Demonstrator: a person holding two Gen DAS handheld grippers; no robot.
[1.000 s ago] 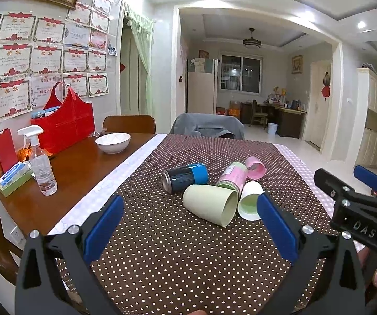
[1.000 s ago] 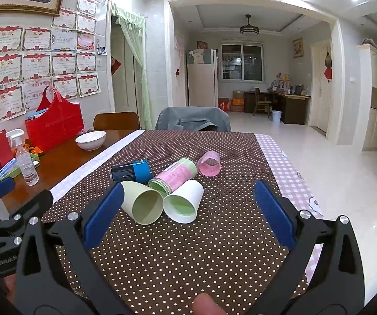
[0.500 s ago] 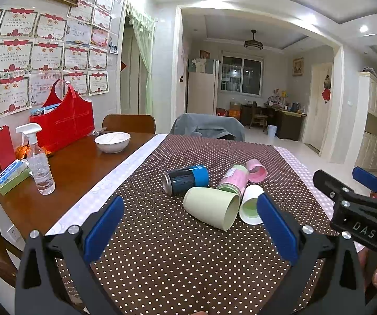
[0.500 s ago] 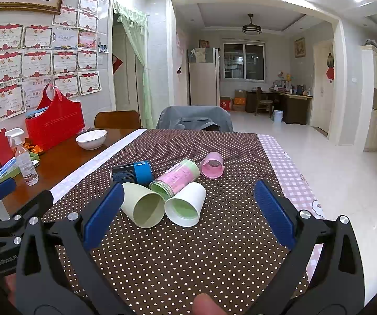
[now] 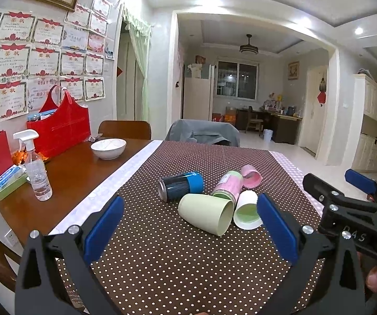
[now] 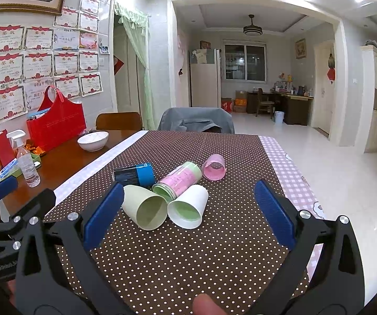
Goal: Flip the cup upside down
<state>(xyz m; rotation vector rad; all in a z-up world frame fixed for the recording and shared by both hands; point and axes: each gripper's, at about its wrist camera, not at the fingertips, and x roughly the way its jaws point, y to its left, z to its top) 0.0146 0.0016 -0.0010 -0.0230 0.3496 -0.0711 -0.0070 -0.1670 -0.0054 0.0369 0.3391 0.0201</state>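
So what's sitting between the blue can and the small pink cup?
The pink-and-green tumbler lies on its side between the blue can and pink cup, clearest in the right wrist view.

At the left of my frame I see a spray bottle [image 5: 36,168], a red bag [image 5: 59,128] behind it, and a white bowl [image 5: 108,148] on bare wood; a grey-draped chair [image 5: 204,132] sits centre.

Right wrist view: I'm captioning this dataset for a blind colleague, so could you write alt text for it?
Five cups lie on their sides on a brown polka-dot tablecloth: pale green cup, white cup, pink-and-green cup, blue-and-black cup, small pink cup. The open right gripper frames them, touching none. A white bowl sits far left.
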